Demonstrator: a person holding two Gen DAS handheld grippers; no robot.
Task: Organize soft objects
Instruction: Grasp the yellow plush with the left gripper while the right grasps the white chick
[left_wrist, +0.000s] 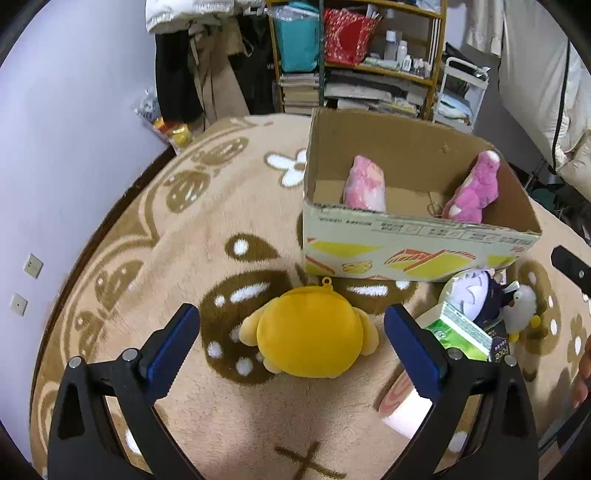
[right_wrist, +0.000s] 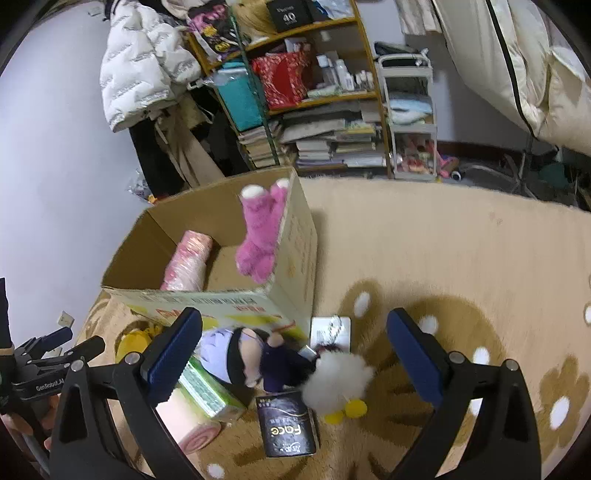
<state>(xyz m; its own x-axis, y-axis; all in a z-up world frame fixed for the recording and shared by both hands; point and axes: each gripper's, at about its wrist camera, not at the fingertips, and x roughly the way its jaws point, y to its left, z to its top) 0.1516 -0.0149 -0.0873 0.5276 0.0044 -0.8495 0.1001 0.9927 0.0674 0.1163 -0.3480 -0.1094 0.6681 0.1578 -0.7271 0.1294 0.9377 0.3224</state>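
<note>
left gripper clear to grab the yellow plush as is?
Probably yes. The left gripper is open with the yellow plush lying on the rug right between its fingers. Nothing sits on it; the green box is beyond the right finger.

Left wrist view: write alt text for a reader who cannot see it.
The open left gripper frames a yellow plush toy lying on a patterned beige rug. Behind it stands an open cardboard box holding two pink soft items.

Cluttered bookshelf, white jacket
</note>
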